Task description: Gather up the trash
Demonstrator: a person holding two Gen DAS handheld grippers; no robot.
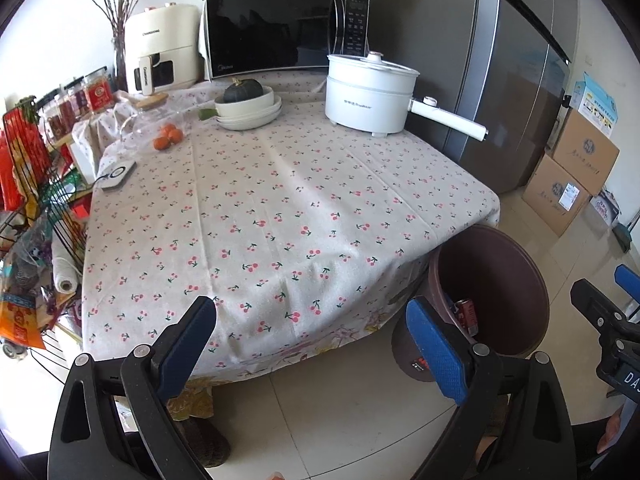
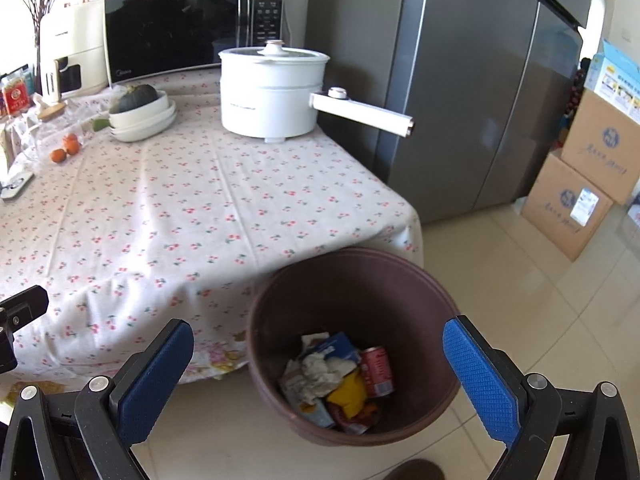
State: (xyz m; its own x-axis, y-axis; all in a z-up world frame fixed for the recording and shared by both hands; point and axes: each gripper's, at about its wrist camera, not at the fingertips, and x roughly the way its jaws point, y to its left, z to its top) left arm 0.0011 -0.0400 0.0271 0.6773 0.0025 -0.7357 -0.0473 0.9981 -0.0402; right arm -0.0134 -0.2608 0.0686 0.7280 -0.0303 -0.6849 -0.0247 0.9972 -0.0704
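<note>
A brown trash bin (image 2: 360, 272) stands on the floor at the table's front right corner; it also shows in the left wrist view (image 1: 500, 256). Inside lie a red can (image 2: 377, 372), crumpled white paper (image 2: 324, 372), a yellow wrapper (image 2: 349, 394) and blue-white packaging (image 2: 336, 346). My right gripper (image 2: 318, 380) is open and empty, just above and in front of the bin. My left gripper (image 1: 316, 344) is open and empty, over the table's front edge, left of the bin. The right gripper's body (image 1: 604, 320) shows at the right edge of the left wrist view.
The table has a cherry-print cloth (image 1: 280, 200). At its back stand a white electric pot (image 1: 368, 92), stacked bowls with a squash (image 1: 248, 108), a microwave (image 1: 280, 32), an air fryer (image 1: 162, 48) and oranges (image 1: 168, 136). A wire rack (image 1: 36, 200) is left; fridge (image 2: 460, 80) and boxes (image 2: 580, 184) right.
</note>
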